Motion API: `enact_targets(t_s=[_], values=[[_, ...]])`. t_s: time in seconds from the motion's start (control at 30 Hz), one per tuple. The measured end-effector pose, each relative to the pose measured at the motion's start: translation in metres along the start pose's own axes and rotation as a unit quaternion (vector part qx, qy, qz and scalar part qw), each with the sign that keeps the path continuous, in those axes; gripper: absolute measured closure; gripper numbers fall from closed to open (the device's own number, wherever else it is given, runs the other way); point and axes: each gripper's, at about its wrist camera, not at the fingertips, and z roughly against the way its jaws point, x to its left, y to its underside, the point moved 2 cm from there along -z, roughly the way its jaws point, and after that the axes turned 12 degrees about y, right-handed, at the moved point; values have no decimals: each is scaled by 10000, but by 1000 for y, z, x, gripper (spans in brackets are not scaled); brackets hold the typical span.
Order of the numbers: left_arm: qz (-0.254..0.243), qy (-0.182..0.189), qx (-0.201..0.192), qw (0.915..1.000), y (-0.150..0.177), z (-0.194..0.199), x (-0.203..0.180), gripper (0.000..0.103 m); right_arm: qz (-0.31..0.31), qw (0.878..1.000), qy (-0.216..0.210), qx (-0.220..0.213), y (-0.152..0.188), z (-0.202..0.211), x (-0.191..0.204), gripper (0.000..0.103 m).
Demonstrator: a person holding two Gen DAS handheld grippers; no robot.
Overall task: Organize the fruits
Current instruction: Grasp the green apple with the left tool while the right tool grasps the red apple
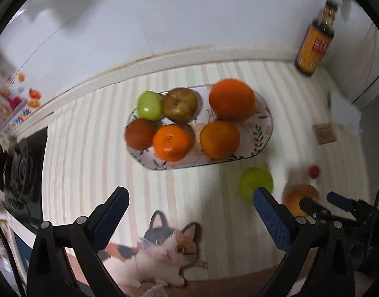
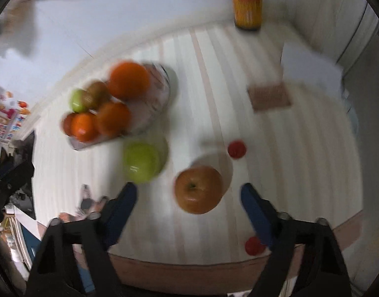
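a reddish apple [image 2: 198, 189] is sitting on the striped cloth [image 2: 276, 148] just ahead of the spread right gripper [image 2: 189, 195], a blurry green fruit [image 2: 142, 162], perhaps an apple, is lying beside the fruit-filled tray [image 1: 263, 133], and the left gripper [image 1: 189, 203] is hanging spread, holding nothing.

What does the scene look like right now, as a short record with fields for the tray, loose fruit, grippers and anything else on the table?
tray: oval leaf-patterned tray holding six fruits, including three oranges and a green apple
loose fruit: larger green apple, russet apple and two small red fruits on the striped tablecloth
left gripper: open, empty
right gripper: open, fingers either side of the russet apple, contact unclear
other: sauce bottle near the wall; cat picture at the near table edge
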Motion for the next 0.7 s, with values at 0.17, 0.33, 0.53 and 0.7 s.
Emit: enact_targets(t_s=[0.17,0.33,0.53,0.7], values=[[-42,310,519,9982,-9,-48,-17,0,-66,9991,-196,360,1,-51,-5,33],[-8,643,1164,9911,-5,-87,-33,0,-44,9984,-354,433,9,-54,-17,34],[-388,745,1347,9873,-4,-114,-63,0,-223,9979,-294,540,24,-50,-44,34],[-807,570,1420,9849,1,-130,-83,38,-403,9960,-588,533,28,-51,-56,33]])
